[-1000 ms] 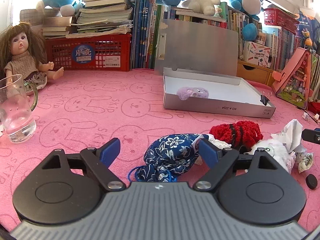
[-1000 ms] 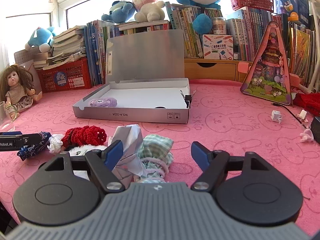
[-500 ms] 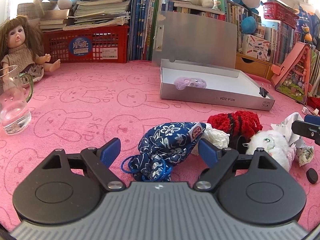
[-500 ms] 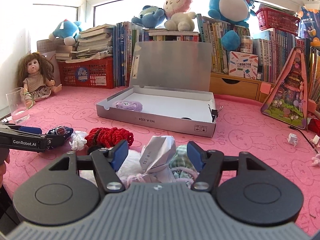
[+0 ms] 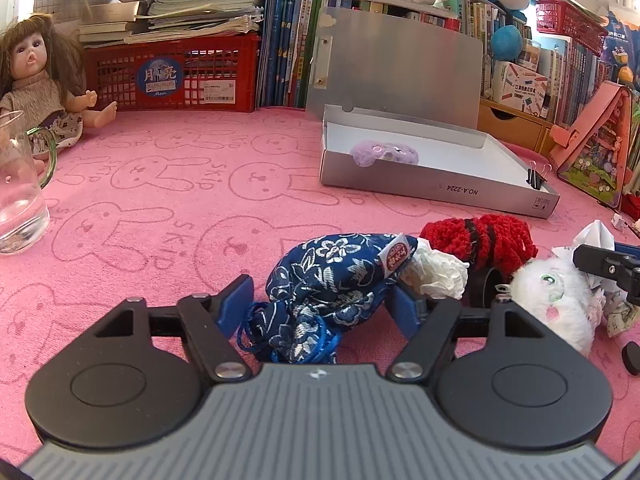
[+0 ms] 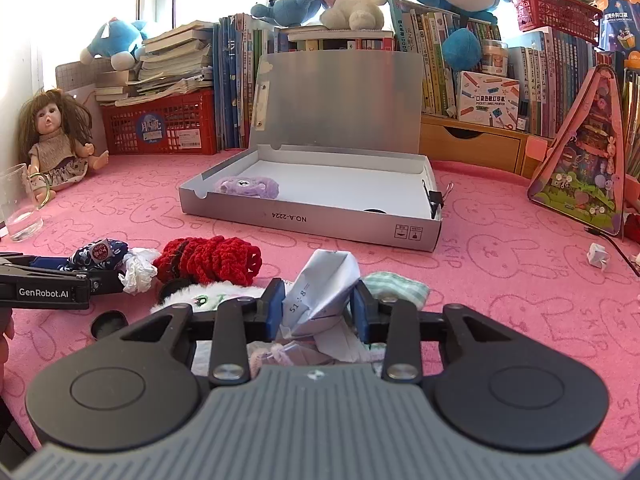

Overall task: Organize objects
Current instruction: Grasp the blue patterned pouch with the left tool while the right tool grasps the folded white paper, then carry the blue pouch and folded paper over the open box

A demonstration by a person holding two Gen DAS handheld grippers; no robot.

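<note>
Blue floral pouch (image 5: 336,280) lies between the left gripper's (image 5: 320,300) spread fingers, which flank it without clearly pinching it. At its 2 o'clock sits red yarn (image 5: 480,236). Farther right, the right gripper (image 6: 318,306) pinches folded paper (image 6: 326,286). An open box (image 6: 320,216) holding a purple toy (image 6: 246,187) sits at 12 o'clock.

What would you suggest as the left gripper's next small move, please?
Probably close the left gripper on the blue floral pouch: its open fingers already straddle the pouch, which lies on the pink mat, while the open silver box waits beyond.
</note>
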